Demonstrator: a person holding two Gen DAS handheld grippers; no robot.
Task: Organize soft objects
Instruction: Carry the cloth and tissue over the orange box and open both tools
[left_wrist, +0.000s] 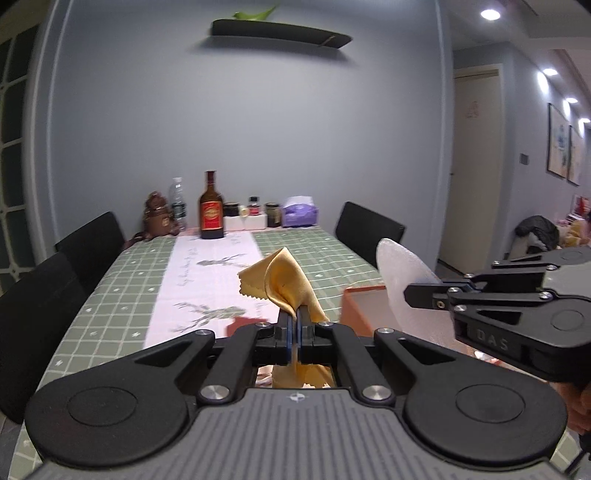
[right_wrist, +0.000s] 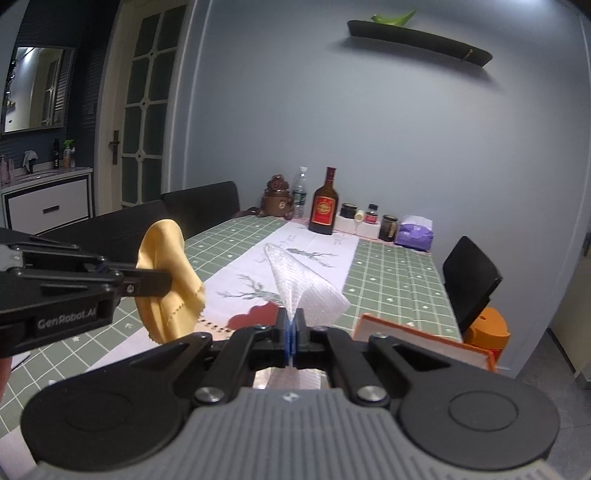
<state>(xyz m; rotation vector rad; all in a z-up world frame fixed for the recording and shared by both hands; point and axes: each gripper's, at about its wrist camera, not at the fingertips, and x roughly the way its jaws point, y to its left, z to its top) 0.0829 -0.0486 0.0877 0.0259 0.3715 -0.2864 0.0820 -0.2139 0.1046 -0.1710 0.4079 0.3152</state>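
The orange box (left_wrist: 364, 308) sits on the bench (left_wrist: 122, 295), its inside hidden. Left of the box, above the bench, the left hand-held gripper (left_wrist: 294, 314) pinches a yellow cloth (left_wrist: 286, 280); the right hand-held gripper (right_wrist: 291, 319) clamps a white mesh sheet (right_wrist: 299, 286) beside it. Far beyond the box, a brown bottle (left_wrist: 211, 210) and purple tissue pack (left_wrist: 300, 213) stand by the wall.

A long desk (left_wrist: 110, 295) wears a green checked cloth with a white runner (left_wrist: 207, 266) printed with deer down its middle. At its far end, against the grey wall, stand a brown bottle with a red label (left_wrist: 211, 206), a clear water bottle (left_wrist: 177, 203), a brown figurine (left_wrist: 157, 218), a few dark jars (left_wrist: 272, 214) and a purple tissue pack (left_wrist: 300, 212). Black chairs (left_wrist: 92, 243) line both sides. High on the wall hangs a dark curved shelf (left_wrist: 280, 35). In the right wrist view, a glazed door (right_wrist: 142, 110) and a mirror (right_wrist: 35, 88) show at left.
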